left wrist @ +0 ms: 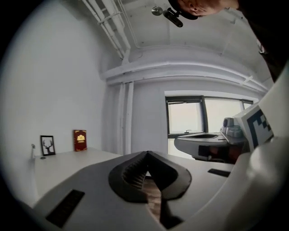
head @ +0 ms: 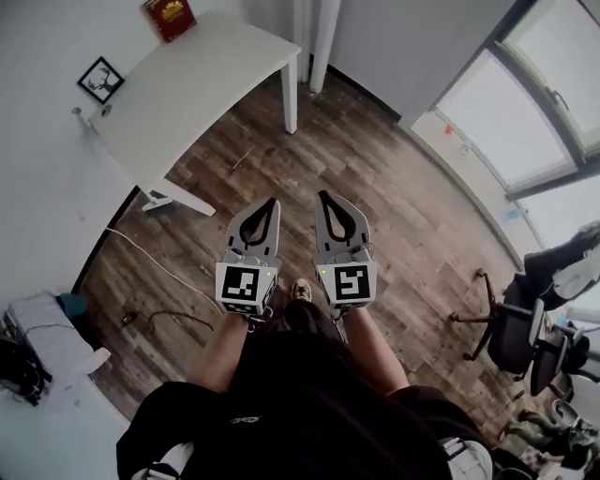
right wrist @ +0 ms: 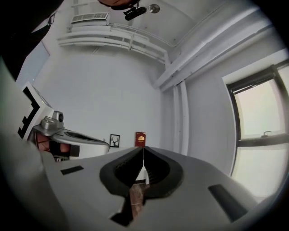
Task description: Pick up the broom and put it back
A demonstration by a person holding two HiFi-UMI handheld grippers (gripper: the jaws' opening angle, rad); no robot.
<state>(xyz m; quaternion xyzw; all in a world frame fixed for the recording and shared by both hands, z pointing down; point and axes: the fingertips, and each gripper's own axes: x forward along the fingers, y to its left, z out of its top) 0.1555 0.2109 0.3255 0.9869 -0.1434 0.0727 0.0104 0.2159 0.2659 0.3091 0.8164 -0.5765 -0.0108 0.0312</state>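
No broom shows in any view. My left gripper (head: 272,201) and right gripper (head: 323,195) are held side by side at waist height over the wooden floor, pointing forward. Both are shut with nothing between the pads. In the left gripper view the left gripper (left wrist: 146,154) has its tips closed together, and the right gripper's body (left wrist: 212,144) shows beside it. In the right gripper view the right gripper (right wrist: 143,149) is closed to a thin seam, with the left gripper's body (right wrist: 67,135) at the left.
A white table (head: 187,84) stands ahead by the wall, with a red book (head: 170,17) and a small framed picture (head: 100,80) on it. A white cable (head: 159,267) trails over the floor at the left. Black office chairs (head: 516,328) stand at the right below the windows (head: 525,122).
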